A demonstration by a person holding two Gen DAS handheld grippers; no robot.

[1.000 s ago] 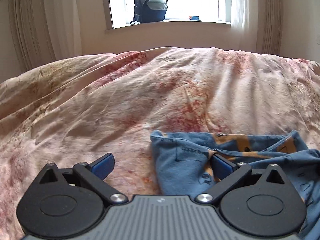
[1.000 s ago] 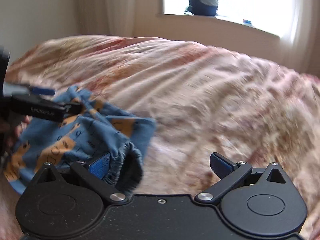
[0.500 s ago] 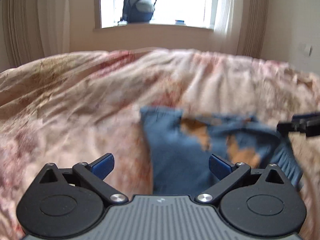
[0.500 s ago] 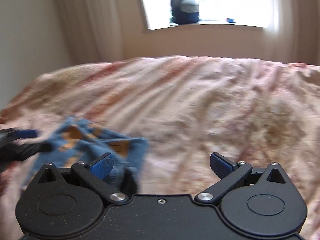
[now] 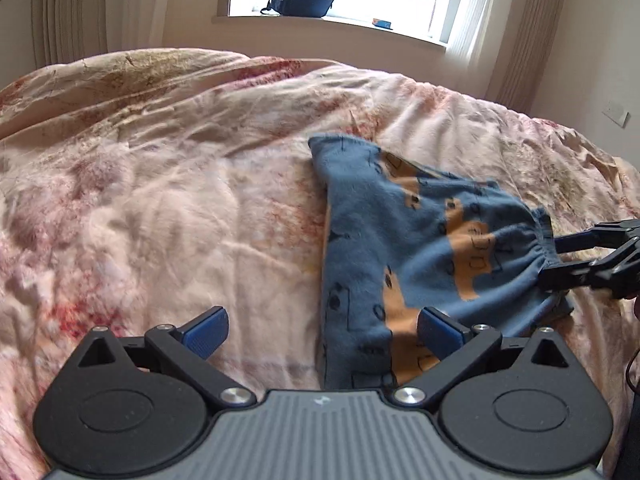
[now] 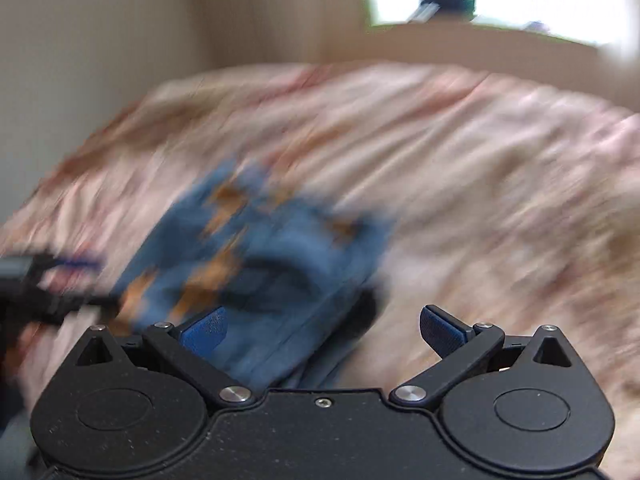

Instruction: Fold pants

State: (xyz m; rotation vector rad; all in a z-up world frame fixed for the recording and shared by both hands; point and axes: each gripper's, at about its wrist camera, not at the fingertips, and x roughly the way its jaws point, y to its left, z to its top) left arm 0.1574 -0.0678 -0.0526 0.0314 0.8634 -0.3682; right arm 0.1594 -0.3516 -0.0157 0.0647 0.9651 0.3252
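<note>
small blue fleece pants with orange prints (image 5: 408, 248) lying bunched on the pink floral bed quilt (image 5: 160, 184). soft, light and limp, likely best pinched at the elastic waistband (image 5: 536, 248). left gripper (image 5: 320, 330) spread wide and holding nothing; right gripper (image 6: 322, 328) likewise spread over the cloth, unclamped, amid blur.

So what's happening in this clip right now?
A person with two handheld grippers is working on small blue pants with an orange print, spread on a pink floral bedspread. Both the left gripper and right gripper are open, holding nothing. The right wrist view is motion-blurred. The pants are rumpled, not neatly folded yet.
</note>
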